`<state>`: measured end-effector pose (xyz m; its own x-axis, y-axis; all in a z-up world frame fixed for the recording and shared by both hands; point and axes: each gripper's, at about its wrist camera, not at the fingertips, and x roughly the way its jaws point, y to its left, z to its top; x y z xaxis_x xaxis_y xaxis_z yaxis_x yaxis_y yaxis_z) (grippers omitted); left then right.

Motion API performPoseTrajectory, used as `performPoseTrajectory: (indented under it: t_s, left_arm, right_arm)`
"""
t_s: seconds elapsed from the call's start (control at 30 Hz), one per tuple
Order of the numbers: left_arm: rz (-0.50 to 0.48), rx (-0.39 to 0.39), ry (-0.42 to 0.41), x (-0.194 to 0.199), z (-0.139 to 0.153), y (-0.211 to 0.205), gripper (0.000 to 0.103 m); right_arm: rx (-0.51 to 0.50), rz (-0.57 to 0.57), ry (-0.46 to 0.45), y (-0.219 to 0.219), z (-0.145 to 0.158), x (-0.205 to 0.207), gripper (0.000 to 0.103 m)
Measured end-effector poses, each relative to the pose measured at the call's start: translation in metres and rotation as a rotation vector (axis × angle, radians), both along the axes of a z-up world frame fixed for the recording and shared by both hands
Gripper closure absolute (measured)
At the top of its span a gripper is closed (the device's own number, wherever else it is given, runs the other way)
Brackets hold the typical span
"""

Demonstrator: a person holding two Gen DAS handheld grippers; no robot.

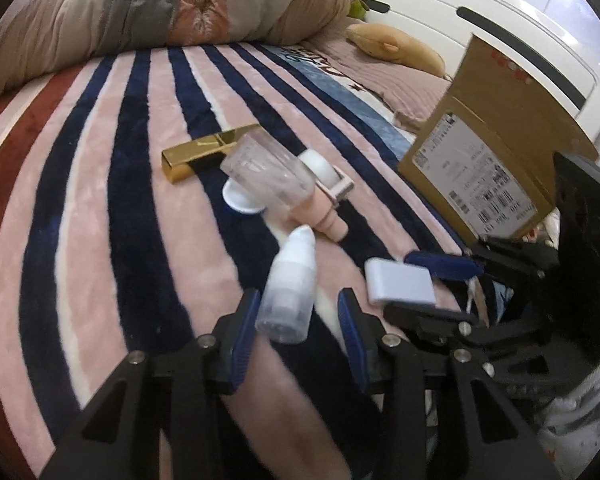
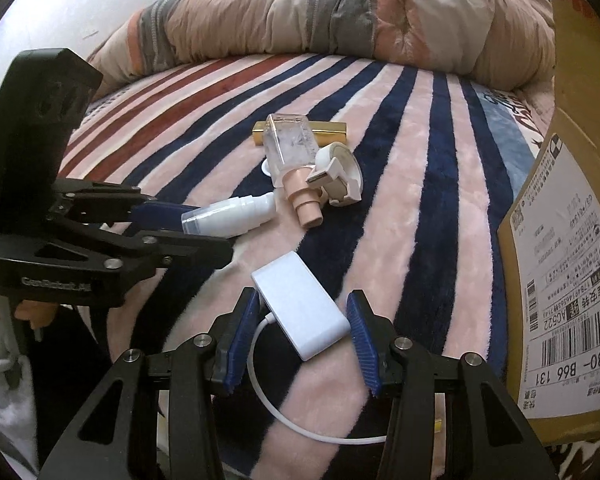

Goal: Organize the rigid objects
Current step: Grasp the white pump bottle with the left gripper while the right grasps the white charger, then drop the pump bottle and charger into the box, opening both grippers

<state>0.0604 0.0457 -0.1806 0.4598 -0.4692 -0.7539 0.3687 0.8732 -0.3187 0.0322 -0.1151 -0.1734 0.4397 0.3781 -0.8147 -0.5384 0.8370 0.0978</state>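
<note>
Cardboard box (image 2: 568,264) stands far right on the striped blanket (image 2: 400,168). Right gripper (image 2: 300,328) spread around the white adapter (image 2: 300,304), near centre. Left gripper (image 1: 298,320) spread around the small white bottle (image 1: 290,284), no squeeze visible.

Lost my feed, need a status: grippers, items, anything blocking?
Left gripper open around small white bottle. Right gripper open around white adapter. Neither gripped yet. Cardboard box at right, path clear.
</note>
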Motion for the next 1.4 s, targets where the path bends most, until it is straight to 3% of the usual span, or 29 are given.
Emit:
performPoseTrajectory:
  t_s: [0.13, 0.23, 0.43, 0.67, 0.83, 1.0, 1.13, 1.23, 1.4]
  left_arm:
    - [0.023, 0.046, -0.021, 0.010, -0.002, -0.011, 0.066]
    - [0.030, 0.101, -0.049, 0.008, -0.003, -0.013, 0.082]
    - [0.055, 0.091, -0.098, -0.006, 0.007, 0.001, 0.082]
    - [0.152, 0.069, -0.296, -0.044, 0.066, 0.030, 0.082]
    - [0.169, 0.044, -0.362, -0.062, 0.120, 0.036, 0.082]
    - [0.146, 0.029, -0.414, -0.069, 0.175, 0.014, 0.082]
    - [0.110, 0.022, -0.452, -0.068, 0.207, -0.019, 0.082]
    - [0.049, -0.011, -0.441, -0.058, 0.222, -0.052, 0.082]
    - [-0.057, -0.008, -0.398, -0.038, 0.229, -0.122, 0.082]
  right_arm:
    - [0.003, -0.003, -0.003, 0.000, -0.002, 0.000, 0.061]
    - [-0.014, 0.006, -0.017, 0.003, -0.004, 0.000, 0.062]
    - [-0.004, 0.014, -0.059, 0.006, 0.007, -0.006, 0.063]
    - [0.030, 0.050, -0.198, 0.016, 0.057, -0.017, 0.063]
    - [0.111, 0.068, -0.330, 0.016, 0.117, -0.025, 0.063]
    - [0.185, 0.027, -0.444, -0.008, 0.175, -0.028, 0.063]
    - [0.215, -0.057, -0.477, -0.049, 0.202, -0.025, 0.063]
    - [0.196, -0.133, -0.437, -0.088, 0.203, -0.014, 0.063]
    - [0.130, -0.237, -0.330, -0.152, 0.176, 0.012, 0.063]
